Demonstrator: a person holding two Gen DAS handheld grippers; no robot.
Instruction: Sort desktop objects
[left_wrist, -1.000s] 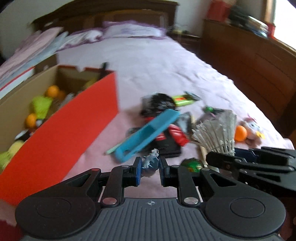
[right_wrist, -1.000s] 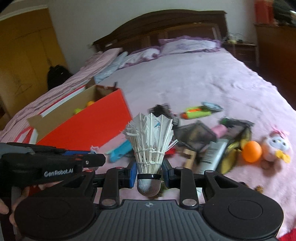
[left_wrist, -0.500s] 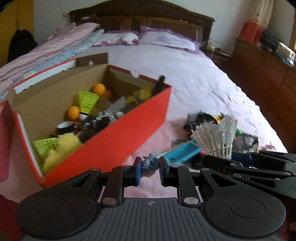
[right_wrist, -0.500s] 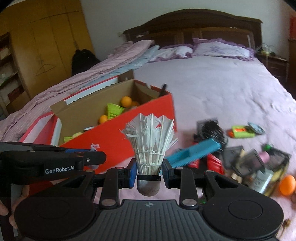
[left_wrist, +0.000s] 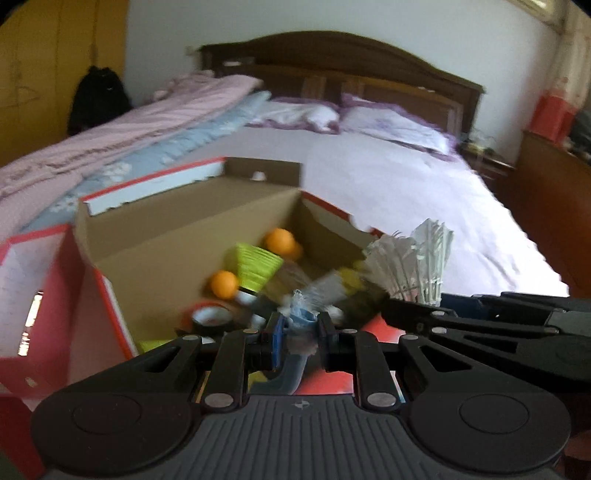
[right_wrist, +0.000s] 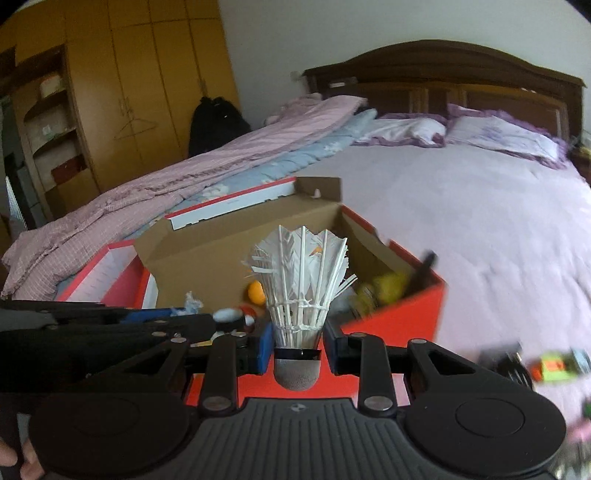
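My left gripper (left_wrist: 298, 332) is shut on a small blue-and-white object (left_wrist: 300, 325), held over the near edge of the red cardboard box (left_wrist: 110, 295). My right gripper (right_wrist: 298, 345) is shut on a white feather shuttlecock (right_wrist: 301, 280), upright, cork end down, just before the box's red front wall (right_wrist: 406, 317). The shuttlecock also shows in the left wrist view (left_wrist: 413, 269), to the right of my left gripper. The box holds orange balls (left_wrist: 279, 240), a yellow-green shuttlecock (left_wrist: 255, 266), a tape roll (left_wrist: 210, 317) and other blurred items.
The box stands on a bed with a pale purple sheet (right_wrist: 480, 221). Its red lid (right_wrist: 107, 273) lies at its left. Loose items, among them a green-and-orange toy (right_wrist: 554, 365), lie at the right. A folded quilt (right_wrist: 221, 162) runs along the left; wooden headboard behind.
Both grippers have moved left and closer to the red box, each still holding its object. The pile of loose items has slid out to the right.
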